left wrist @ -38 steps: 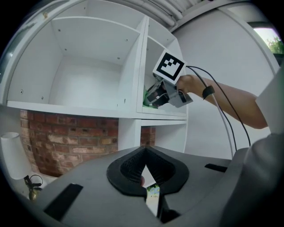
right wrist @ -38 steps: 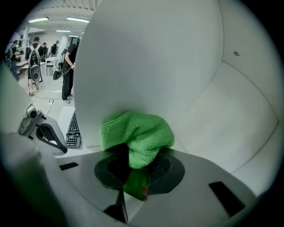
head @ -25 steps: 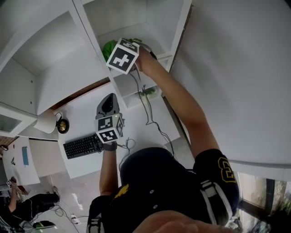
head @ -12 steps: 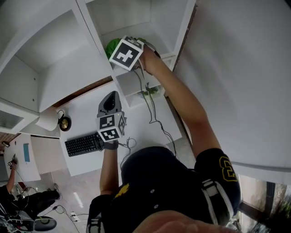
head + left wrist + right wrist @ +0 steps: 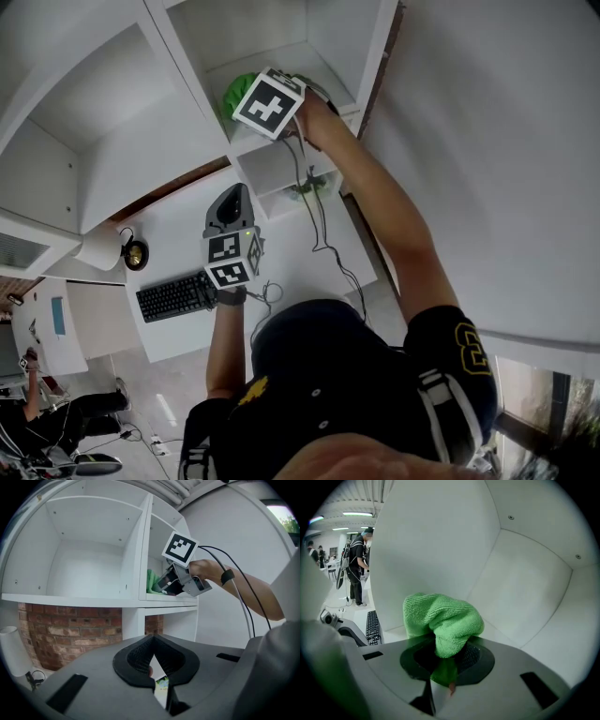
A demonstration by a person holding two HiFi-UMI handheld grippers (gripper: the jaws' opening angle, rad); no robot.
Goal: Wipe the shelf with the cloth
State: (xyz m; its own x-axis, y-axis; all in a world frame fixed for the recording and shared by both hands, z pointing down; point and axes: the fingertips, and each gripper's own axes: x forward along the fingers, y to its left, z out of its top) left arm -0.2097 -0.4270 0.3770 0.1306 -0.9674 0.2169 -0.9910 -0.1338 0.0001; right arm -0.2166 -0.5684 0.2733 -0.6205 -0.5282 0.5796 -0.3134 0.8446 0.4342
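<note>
Reaches up with the right gripper [image 5: 442, 670] into the upper right-hand compartment of the white shelf [image 5: 171, 598], jaws pinched tight on a bunched green cloth [image 5: 440, 618]. Grips the cloth by a fold, so that most of it bulges out beyond the jaws as a soft pad. Likely done so that fabric, not hard plastic, meets the white boards. Sits close to the compartment's inner corner, but cannot tell whether touching a board or just off it. Judged mid-wipe, with the back and side of that compartment within reach.

Holds the left gripper [image 5: 153, 665] low, well apart from the shelf and above the desk [image 5: 291, 272], jaws together on nothing. Probably parked there simply to be clear of the work, since one cloth needs only one gripper. Points it toward the shelf, with a brick wall [image 5: 70, 630] showing behind the lower opening. Leaves a keyboard [image 5: 173, 298] on the desk untouched.

Worth watching the cables [image 5: 314, 216] hanging from the raised arm down over the desk: could snag on the shelf edge during a long sweep.
</note>
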